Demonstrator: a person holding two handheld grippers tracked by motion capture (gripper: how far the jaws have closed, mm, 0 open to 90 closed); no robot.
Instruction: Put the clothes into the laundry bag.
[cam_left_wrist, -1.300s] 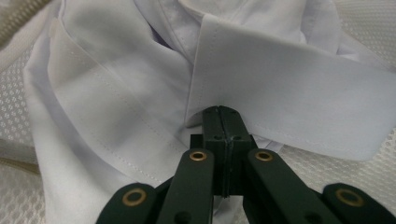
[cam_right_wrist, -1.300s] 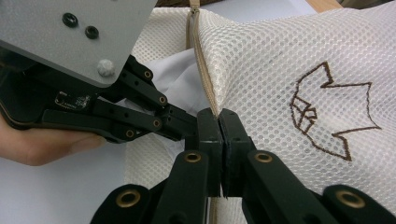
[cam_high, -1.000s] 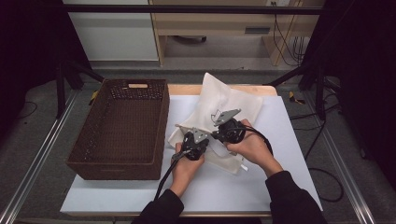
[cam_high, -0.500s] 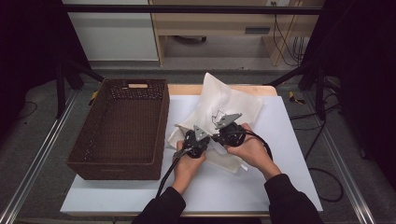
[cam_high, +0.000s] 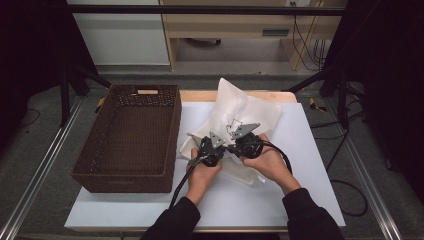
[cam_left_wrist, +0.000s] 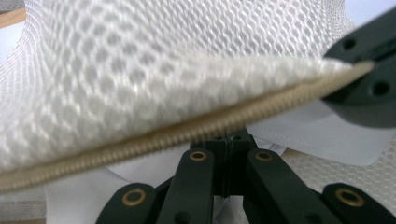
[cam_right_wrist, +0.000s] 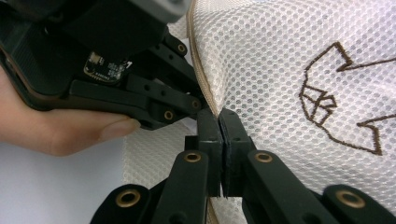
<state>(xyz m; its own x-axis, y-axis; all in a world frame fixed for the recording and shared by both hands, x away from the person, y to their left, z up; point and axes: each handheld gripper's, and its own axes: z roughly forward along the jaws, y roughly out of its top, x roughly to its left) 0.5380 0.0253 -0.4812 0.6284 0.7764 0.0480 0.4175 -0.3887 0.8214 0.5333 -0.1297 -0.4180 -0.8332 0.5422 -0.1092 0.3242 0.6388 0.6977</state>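
A white mesh bag (cam_high: 242, 107) lies crumpled on the white table (cam_high: 300, 165), right of centre. Its beige zipper (cam_left_wrist: 187, 133) runs along one edge, and a brown stitched emblem (cam_right_wrist: 336, 93) marks the mesh (cam_right_wrist: 280, 51). My left gripper (cam_high: 220, 149) and right gripper (cam_high: 234, 146) meet nose to nose over the bag's near part. The left gripper (cam_left_wrist: 229, 140) is shut on the fabric just under the zipper edge. Closed on the zipper seam is the right gripper (cam_right_wrist: 219, 119), with the left gripper (cam_right_wrist: 154, 93) right beside it. The right gripper's black jaw (cam_left_wrist: 369, 79) shows at the zipper's end.
A dark brown wicker basket (cam_high: 100, 170) stands on the table's left half, close to the bag. Bare white table lies in front of the hands and to the right of the bag. Beyond the far edge are a floor and cabinets (cam_high: 225, 30).
Both grippers stay shut on the bag. The left gripper has shifted slightly right, closer to the right gripper, and the bag has barely moved.
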